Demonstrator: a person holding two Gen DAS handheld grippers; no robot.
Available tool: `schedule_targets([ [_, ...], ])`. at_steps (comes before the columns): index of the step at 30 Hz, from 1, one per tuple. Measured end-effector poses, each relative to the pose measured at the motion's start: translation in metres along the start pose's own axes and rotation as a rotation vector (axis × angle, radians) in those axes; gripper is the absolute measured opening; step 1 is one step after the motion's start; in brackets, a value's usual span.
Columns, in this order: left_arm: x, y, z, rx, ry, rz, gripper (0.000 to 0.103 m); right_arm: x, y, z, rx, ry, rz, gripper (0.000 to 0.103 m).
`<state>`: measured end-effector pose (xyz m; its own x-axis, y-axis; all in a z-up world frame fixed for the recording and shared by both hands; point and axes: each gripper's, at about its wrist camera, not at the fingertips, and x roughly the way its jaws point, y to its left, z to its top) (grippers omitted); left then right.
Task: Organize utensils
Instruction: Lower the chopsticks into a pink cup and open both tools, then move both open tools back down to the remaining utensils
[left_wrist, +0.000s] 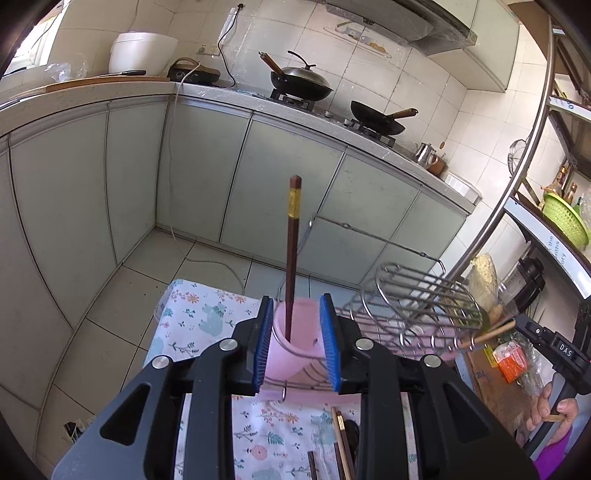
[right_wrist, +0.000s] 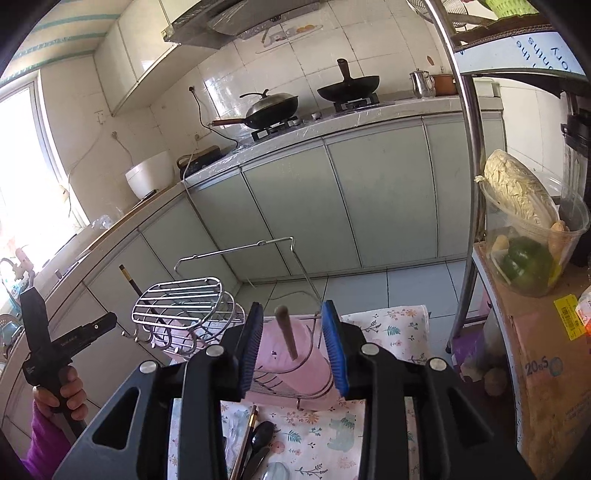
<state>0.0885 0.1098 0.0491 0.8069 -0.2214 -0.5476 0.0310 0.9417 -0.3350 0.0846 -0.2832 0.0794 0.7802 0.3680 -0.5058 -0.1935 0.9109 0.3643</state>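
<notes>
- The left gripper (left_wrist: 296, 341) has its blue pads parted, and nothing is pinched between them; its own camera looks through the gap at a pink cup (left_wrist: 291, 347) seated in a wire ring of the metal utensil rack (left_wrist: 417, 306).
- A dark brown chopstick (left_wrist: 293, 254) with a gold band near its top stands upright in that pink cup, clear of both pads.
- The right gripper (right_wrist: 293, 349) is likewise spread apart and holds nothing; through its gap shows a second pink cup (right_wrist: 291, 365) with a light wooden chopstick (right_wrist: 286, 332) leaning in it.
- The rack stands on a floral cloth (left_wrist: 207, 321) over a small table.
- Only the left view shows the right hand (left_wrist: 554, 406) on its handle at the far right, with a pale stick beside the rack.
- Only the right view shows the left hand (right_wrist: 62, 391) in a purple sleeve at the lower left, and the dark chopstick poking up behind the rack's flat grid top.
- More utensils lie loose on the cloth: chopsticks (left_wrist: 343, 443) under the left gripper, and a black spoon (right_wrist: 262, 439) seen from the right view.
- Two woks (left_wrist: 301, 83) sit on the stove behind.
</notes>
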Motion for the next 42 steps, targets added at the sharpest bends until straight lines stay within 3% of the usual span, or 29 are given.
schedule_targets([
  [5,-0.007,-0.009,-0.026,0.017,0.047,-0.022,0.026,-0.014,0.006,-0.024,0.004,0.012,0.015,0.032],
  [15,0.006,-0.017,-0.09,0.039,0.212,-0.051,0.026,0.009,0.012,-0.083,0.046,0.17,0.063,0.032],
  [28,0.07,-0.015,-0.16,-0.007,0.56,-0.123,0.023,0.054,0.005,-0.131,0.133,0.351,0.14,0.032],
  [35,0.106,-0.017,-0.179,-0.036,0.703,-0.076,0.013,0.071,0.0,-0.14,0.159,0.401,0.157,0.032],
  [42,0.123,-0.021,-0.187,-0.036,0.74,-0.05,0.008,0.085,-0.003,-0.144,0.168,0.432,0.164,0.032],
])
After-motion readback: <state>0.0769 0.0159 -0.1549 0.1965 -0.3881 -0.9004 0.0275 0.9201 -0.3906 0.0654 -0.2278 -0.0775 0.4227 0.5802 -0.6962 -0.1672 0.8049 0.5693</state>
